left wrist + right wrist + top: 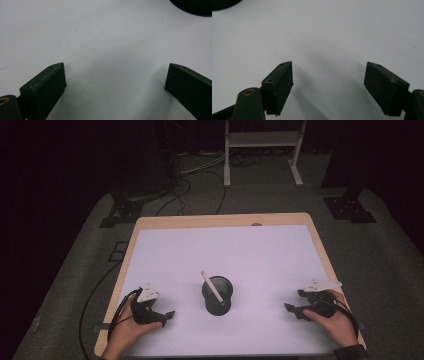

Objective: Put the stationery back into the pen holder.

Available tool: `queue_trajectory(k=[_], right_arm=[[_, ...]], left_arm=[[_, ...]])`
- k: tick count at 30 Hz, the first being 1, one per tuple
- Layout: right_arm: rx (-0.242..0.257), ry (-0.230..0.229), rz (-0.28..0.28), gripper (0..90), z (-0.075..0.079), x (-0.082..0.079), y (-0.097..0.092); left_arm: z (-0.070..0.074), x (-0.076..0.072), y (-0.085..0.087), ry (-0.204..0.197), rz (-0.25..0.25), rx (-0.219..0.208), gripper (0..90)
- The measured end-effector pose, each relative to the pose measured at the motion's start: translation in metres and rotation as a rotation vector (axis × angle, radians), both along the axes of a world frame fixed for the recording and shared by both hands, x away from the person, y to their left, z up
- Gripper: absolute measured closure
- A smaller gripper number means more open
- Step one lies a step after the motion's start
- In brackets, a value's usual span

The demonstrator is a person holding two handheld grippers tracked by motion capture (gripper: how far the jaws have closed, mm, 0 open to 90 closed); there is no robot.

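Observation:
A black cup (217, 295) stands on the white table cover (220, 255), near the front middle, with a pale stick (212, 287) leaning out of it toward the upper left. My left gripper (167, 316) rests on the cover to the cup's left, held by a hand, jaws apart and empty. In the left gripper view my left gripper (115, 80) is open over bare white surface, and the cup's base (195, 6) peeks in at the top right. My right gripper (292, 307) lies to the cup's right. My right gripper (328, 80) is open and empty too.
The table's wooden edge (220, 220) frames the white cover. Beyond it are grey floor, cables (185, 190), black stand feet (127, 210) and a white frame's legs (262, 160). The cup's base (223, 3) shows dark at the top left of the right gripper view.

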State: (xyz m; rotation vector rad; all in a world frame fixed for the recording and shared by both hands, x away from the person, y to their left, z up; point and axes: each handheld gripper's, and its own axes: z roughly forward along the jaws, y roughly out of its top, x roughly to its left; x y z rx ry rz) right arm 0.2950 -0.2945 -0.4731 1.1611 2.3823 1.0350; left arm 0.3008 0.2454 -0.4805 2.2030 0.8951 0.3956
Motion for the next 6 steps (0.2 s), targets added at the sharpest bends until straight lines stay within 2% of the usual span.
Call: queue_trajectory(k=[4, 6], right_arm=[[-0.02, -0.008, -0.021, 20.8, -0.0058, -0.0045, -0.0078], [-0.011, -0.023, -0.026, 20.8, -0.0073, -0.0065, -0.0094]], left_arm=[[0.0, -0.0001, -0.0001, -0.001, 0.0, 0.0, 2.3], [0.0, -0.0002, -0.0002, -0.002, 0.001, 0.002, 2.2]])
